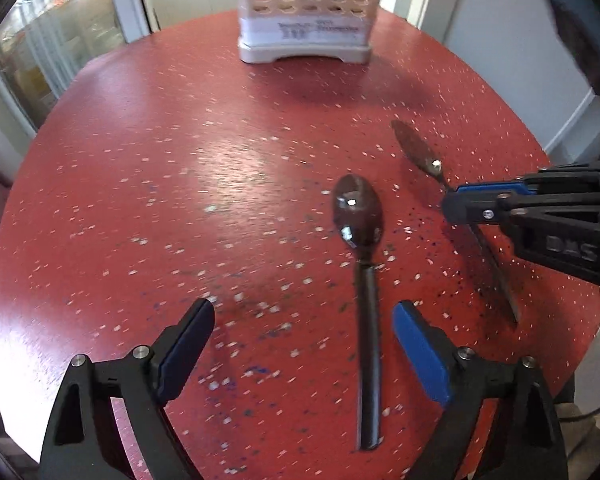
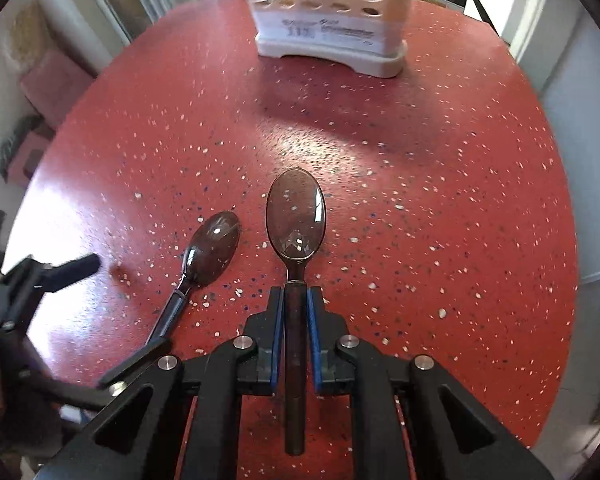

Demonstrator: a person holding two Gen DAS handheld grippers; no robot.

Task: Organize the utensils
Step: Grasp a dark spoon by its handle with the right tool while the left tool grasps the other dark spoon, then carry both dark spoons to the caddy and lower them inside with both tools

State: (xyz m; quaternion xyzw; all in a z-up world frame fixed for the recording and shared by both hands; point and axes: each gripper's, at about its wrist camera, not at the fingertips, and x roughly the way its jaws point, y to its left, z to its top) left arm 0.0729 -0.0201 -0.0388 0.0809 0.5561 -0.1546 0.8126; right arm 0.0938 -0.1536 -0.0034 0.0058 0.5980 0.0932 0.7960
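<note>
Where the red speckled table curves away at its far edge stands a white utensil caddy — perforated wall, printed label low on its front. Its top is cut off in both views; through the holes something pale and thin shows, too faint to name.

Right gripper: jaws narrow, blue pads pressed on the handle of a spoon, bowl pointing toward the caddy.

Second spoon lies flat on the table just beside the held one, dark handle trailing toward the camera — it passes between the fingers of the left gripper, nearer the right-hand pad. Those jaws stand wide, pads clear of the handle.
</note>
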